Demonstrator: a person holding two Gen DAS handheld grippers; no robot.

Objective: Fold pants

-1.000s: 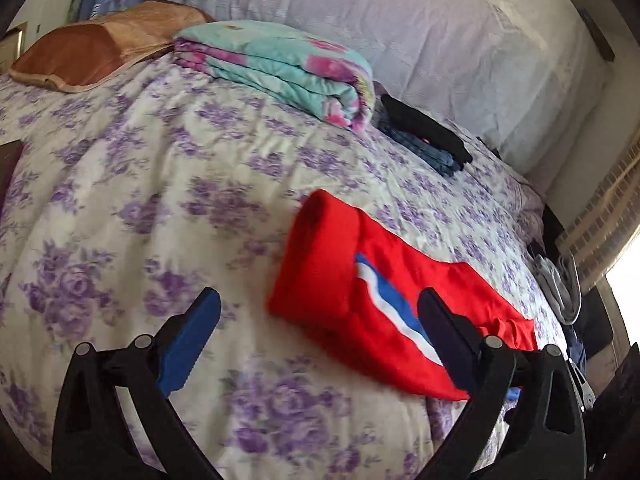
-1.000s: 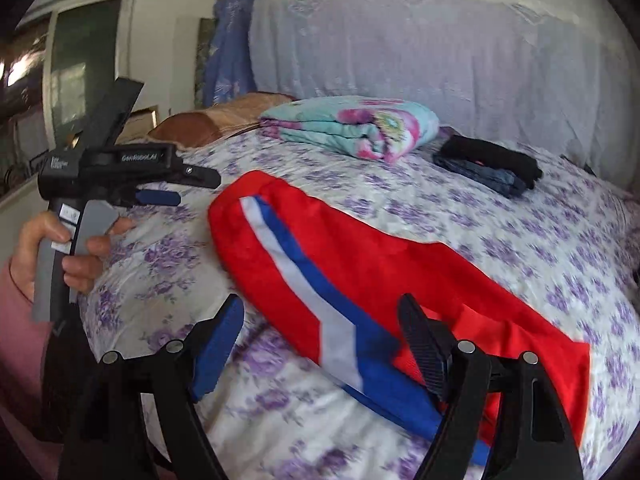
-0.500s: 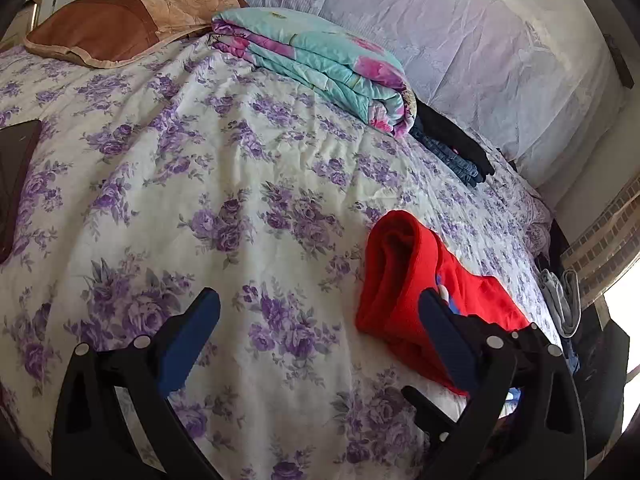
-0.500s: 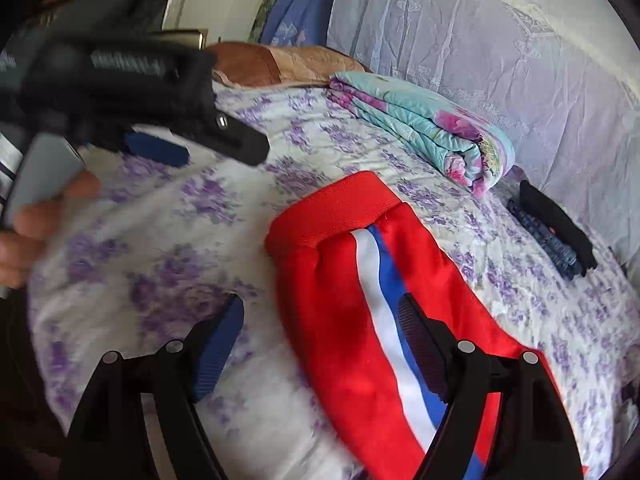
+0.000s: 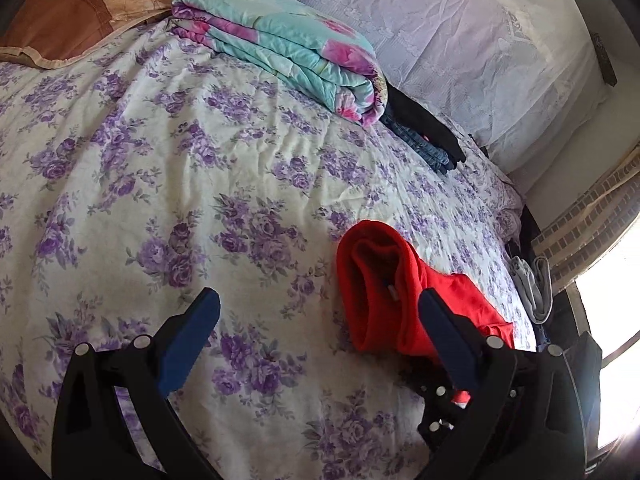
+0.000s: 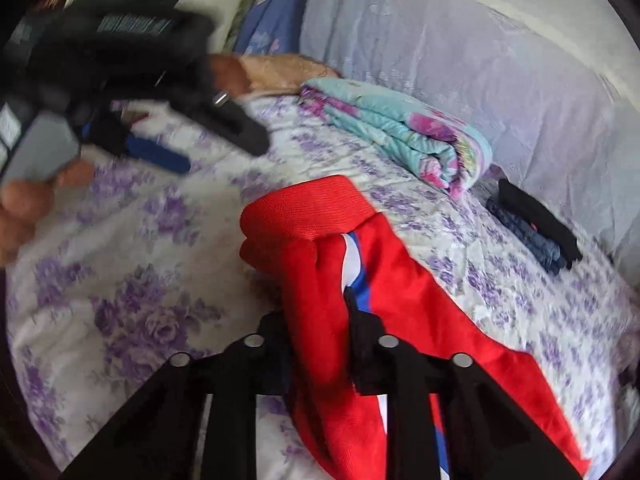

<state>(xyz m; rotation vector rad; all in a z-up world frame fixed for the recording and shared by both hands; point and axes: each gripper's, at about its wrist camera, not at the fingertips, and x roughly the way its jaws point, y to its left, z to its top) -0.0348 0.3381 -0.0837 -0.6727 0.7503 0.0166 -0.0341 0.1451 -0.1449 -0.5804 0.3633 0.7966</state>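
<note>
Red pants [image 6: 320, 240] with a white and blue side stripe lie on the floral bedspread [image 5: 160, 184]. My right gripper [image 6: 316, 320] is shut on the pants just below the waistband, bunching the cloth between its jaws. In the left wrist view the pants [image 5: 384, 292] show waistband-on at the lower right. My left gripper [image 5: 316, 320] is open and empty above the bedspread, left of the pants. It also shows blurred at the upper left of the right wrist view [image 6: 168, 160].
A folded teal floral blanket [image 5: 296, 48] and a folded stack of dark clothes [image 5: 424, 128] lie at the far side. A brown pillow [image 5: 76, 20] sits at the far left. The bed's right edge [image 5: 520, 280] drops off beside a bright window.
My right gripper has closed on the pants near the waistband, bunching the cloth. My left gripper has swung left, away from the pants, and stays open.
</note>
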